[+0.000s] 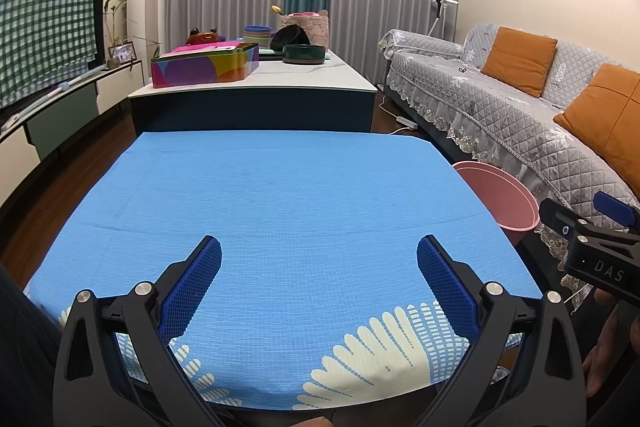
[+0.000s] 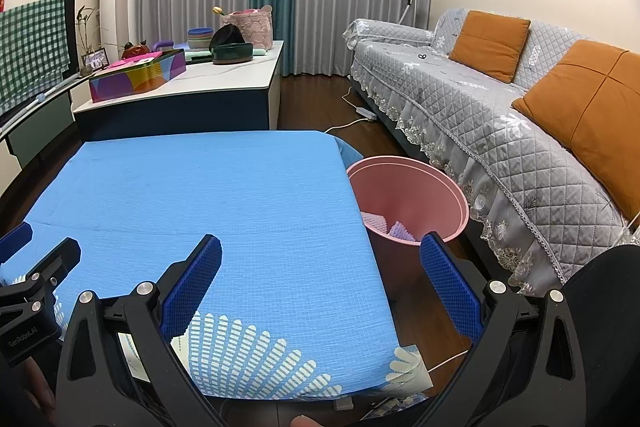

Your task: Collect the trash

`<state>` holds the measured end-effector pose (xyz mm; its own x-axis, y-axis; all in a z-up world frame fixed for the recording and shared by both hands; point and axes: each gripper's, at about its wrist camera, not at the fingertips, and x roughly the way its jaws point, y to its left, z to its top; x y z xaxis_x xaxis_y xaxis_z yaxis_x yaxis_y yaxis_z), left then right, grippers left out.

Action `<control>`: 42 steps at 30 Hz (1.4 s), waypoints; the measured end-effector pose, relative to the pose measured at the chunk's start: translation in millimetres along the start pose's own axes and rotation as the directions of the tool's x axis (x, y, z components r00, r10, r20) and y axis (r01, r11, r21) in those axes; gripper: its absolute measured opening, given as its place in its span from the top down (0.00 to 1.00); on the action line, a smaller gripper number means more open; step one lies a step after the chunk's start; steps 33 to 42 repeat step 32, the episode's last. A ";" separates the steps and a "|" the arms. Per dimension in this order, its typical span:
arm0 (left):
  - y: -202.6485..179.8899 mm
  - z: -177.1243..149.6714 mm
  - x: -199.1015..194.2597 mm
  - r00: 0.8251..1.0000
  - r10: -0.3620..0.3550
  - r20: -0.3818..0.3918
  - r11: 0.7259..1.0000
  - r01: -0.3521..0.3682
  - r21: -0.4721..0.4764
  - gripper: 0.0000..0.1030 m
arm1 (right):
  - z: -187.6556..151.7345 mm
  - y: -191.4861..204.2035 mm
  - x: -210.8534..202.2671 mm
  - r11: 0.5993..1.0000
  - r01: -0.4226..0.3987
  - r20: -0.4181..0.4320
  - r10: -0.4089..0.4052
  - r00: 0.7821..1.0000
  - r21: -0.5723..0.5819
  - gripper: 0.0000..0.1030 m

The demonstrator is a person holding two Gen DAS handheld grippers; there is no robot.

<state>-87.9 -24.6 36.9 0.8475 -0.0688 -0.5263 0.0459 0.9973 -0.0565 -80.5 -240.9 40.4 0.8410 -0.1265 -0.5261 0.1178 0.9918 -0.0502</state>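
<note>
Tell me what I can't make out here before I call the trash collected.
- Pink bin contents: right wrist view shows only pale ridged pieces; the table edge and the right gripper hide the rest.
- Bin in the left wrist view: inside hidden by its wall.
- Floor under the blue tablecloth: hidden in both views.
- Left gripper: open, empty.

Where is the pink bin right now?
In the right wrist view the pink bin stands on the floor, right of the blue-covered table and beside the grey sofa.

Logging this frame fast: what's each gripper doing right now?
Left gripper: open, holding nothing, over the blue tablecloth.
Right gripper: open, holding nothing, near the pink bin.
</note>
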 end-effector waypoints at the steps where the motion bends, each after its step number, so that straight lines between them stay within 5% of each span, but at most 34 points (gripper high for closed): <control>1: -0.3 0.2 0.2 1.000 0.000 0.000 1.000 0.000 0.000 0.08 | 0.0 0.0 0.0 1.000 0.000 0.000 0.000 1.000 0.000 0.05; 42: -2.2 -3.2 4.4 1.000 0.013 -0.019 1.000 -0.013 0.011 0.08 | 0.0 -0.1 0.1 1.000 0.000 0.000 0.000 1.000 0.000 0.05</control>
